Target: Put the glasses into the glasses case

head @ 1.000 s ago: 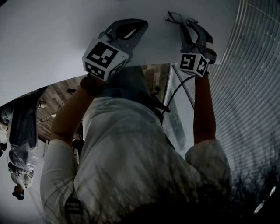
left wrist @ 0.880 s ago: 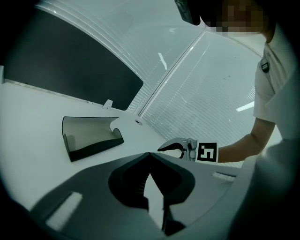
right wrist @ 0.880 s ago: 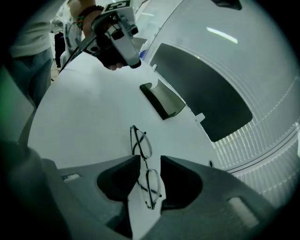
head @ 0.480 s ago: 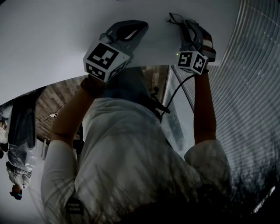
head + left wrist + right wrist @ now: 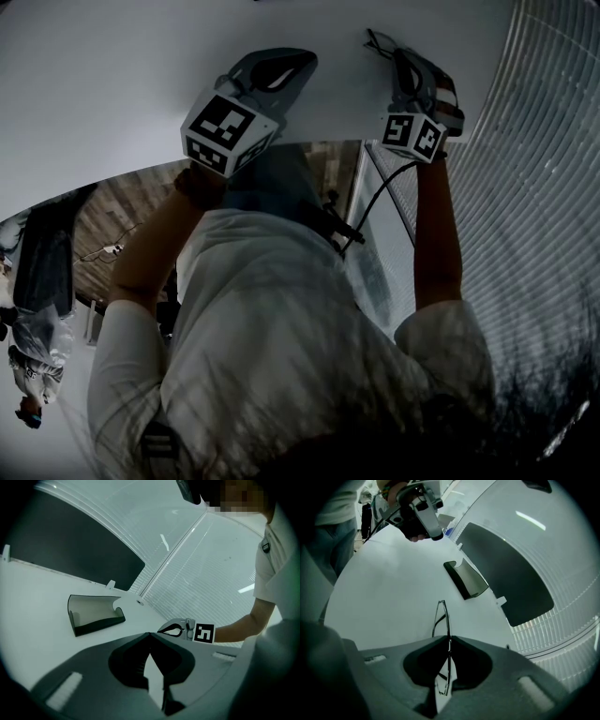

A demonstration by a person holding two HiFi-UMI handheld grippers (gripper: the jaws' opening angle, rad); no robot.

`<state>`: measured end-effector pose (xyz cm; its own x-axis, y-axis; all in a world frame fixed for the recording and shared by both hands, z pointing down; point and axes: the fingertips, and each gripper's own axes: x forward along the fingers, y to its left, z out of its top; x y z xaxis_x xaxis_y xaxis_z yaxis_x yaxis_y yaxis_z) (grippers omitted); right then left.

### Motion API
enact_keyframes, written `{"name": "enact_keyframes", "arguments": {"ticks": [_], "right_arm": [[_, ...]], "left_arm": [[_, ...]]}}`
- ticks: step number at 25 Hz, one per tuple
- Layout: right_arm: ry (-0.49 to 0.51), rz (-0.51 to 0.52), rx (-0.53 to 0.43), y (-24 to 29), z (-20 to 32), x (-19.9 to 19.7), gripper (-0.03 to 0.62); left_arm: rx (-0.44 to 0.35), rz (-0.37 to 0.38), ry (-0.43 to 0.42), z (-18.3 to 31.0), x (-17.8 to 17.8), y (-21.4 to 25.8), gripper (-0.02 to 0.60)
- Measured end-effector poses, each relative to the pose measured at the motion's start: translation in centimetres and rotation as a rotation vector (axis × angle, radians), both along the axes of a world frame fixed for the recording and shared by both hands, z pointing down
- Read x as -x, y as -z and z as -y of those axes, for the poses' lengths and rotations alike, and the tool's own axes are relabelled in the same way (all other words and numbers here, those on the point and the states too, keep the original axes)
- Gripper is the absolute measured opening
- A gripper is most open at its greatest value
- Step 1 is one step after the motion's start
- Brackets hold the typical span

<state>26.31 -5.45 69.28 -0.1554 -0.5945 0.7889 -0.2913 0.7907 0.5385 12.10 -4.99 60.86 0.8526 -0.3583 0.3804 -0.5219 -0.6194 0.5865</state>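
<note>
Thin dark-framed glasses stand edge-on over the white table, their frame pinched between the jaws of my right gripper, which have just been closing onto it. In the head view the glasses stick out past that gripper at the upper right. The open dark glasses case lies on the table beyond my left gripper, apart from both grippers. The case also shows beyond the glasses. My left gripper is shut with nothing between its jaws.
A large dark panel lies along the table's far side behind the case. A ribbed curved wall runs past the table's right edge. A person stands on the floor at the lower left.
The right gripper's jaws have closed on the glasses, and it has rolled slightly. The left gripper has stayed in place.
</note>
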Motion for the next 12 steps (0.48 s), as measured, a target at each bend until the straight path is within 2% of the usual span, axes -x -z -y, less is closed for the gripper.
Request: {"name": "enact_keyframes", "arguments": {"ticks": [12], "right_arm": [[0.020, -0.013, -0.041, 1.9, 0.8, 0.6, 0.017]], "left_arm": [[-0.016, -0.029, 0.041, 0.8, 1.1, 0.8, 0.000]]}}
